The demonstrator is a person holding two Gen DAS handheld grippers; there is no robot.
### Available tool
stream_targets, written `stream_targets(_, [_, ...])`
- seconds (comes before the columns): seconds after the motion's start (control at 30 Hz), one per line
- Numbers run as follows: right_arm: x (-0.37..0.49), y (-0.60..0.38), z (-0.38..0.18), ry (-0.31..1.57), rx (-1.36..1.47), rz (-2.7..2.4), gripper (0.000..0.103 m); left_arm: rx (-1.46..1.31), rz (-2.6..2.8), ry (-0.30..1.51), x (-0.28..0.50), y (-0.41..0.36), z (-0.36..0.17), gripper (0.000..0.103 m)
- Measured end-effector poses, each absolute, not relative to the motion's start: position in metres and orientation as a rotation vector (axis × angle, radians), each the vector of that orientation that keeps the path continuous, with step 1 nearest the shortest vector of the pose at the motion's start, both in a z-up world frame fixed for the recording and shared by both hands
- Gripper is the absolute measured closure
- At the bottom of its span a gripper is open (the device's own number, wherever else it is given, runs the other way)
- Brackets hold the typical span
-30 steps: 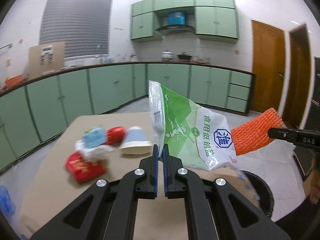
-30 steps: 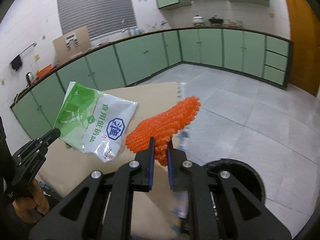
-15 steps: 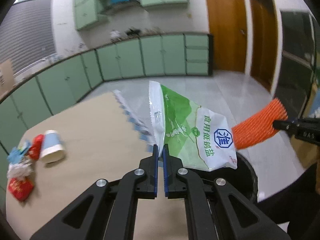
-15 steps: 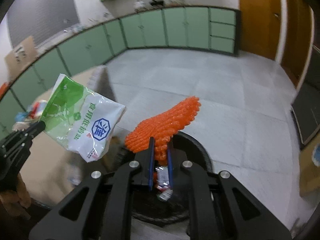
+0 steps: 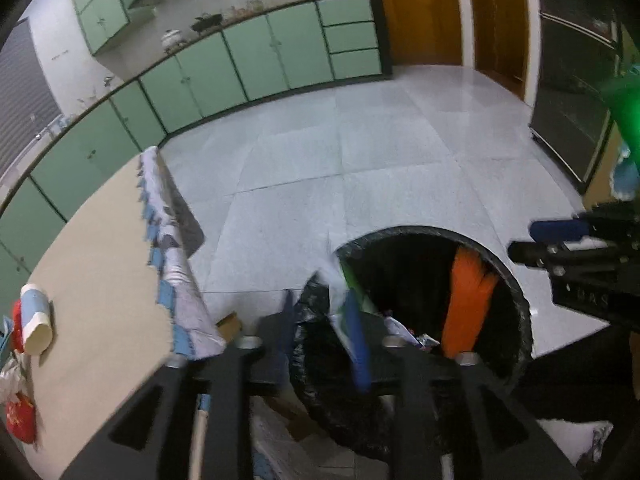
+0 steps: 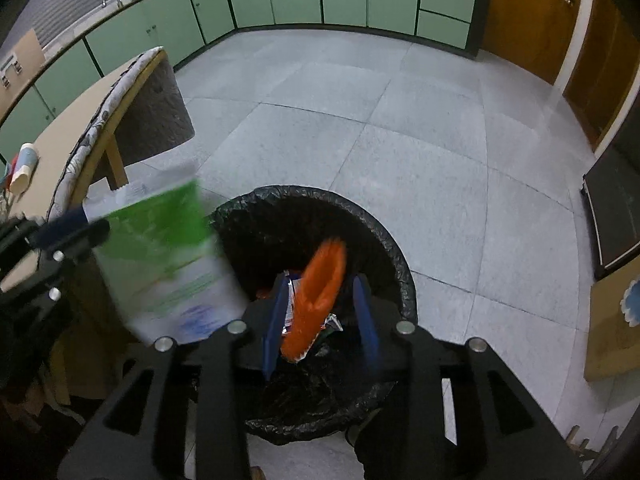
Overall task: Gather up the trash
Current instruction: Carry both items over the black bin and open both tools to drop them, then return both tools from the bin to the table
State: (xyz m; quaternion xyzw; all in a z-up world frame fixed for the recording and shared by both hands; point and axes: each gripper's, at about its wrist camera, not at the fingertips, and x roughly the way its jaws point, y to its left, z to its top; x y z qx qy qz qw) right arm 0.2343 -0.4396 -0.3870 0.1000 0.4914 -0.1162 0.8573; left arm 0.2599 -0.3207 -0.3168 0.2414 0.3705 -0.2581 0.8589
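Observation:
A round trash bin lined with a black bag (image 5: 524,320) (image 6: 396,256) stands on the floor beside the table. My left gripper (image 5: 320,312) is open over the bin's near rim; the green and white salt bag (image 6: 168,264) (image 5: 348,280) is blurred, dropping beside its fingers. My right gripper (image 6: 320,304) is open above the bin; the orange foam net (image 6: 320,292) (image 5: 468,296) is falling between its fingers into the bin. In the left wrist view the right gripper (image 5: 560,240) shows at the right edge.
The beige table (image 5: 100,264) (image 6: 68,128) lies to the left with a paper cup (image 5: 36,320) (image 6: 24,168) and red wrappers (image 5: 20,416). Green cabinets (image 5: 260,56) line the far wall. Grey tiled floor (image 6: 400,120) surrounds the bin. Some wrappers lie inside the bin.
Both grippers moved from the table to over the bin and opened. The salt bag and the orange foam net were let go and are dropping.

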Motion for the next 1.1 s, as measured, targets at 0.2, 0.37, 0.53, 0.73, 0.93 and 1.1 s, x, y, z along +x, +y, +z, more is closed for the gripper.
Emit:
stream_targets(0.2, [0.219, -0.434, -0.36, 0.967, 0.2, -0.222, 0.067, 0.449, -0.516, 0.789, 0.255, -0.293, -0.308, 0.056])
stream_targets(0.37, [0.214, -0.41, -0.331, 0.916, 0.191, -0.18, 0.066, 0.41, -0.487, 0.765, 0.254, -0.268, -0.296, 0.051])
stream_targets(0.53, [0.21, -0.374, -0.282, 0.812, 0.158, -0.121, 0.061, 0.312, -0.431, 0.721, 0.25, -0.222, -0.266, 0.045])
stream_targets(0.73, [0.22, -0.309, -0.248, 0.753, 0.132, 0.039, 0.053, 0.2, -0.273, 0.668, 0.238, -0.128, -0.235, 0.036])
stream_targets(0.93, [0.243, -0.221, -0.239, 0.733, 0.075, 0.215, 0.051, 0.106, -0.049, 0.586, 0.227, -0.02, -0.209, 0.029])
stream_targets(1.1, [0.268, -0.163, -0.233, 0.717, 0.054, 0.319, 0.051, 0.038, 0.082, 0.522, 0.23, 0.045, -0.2, 0.028])
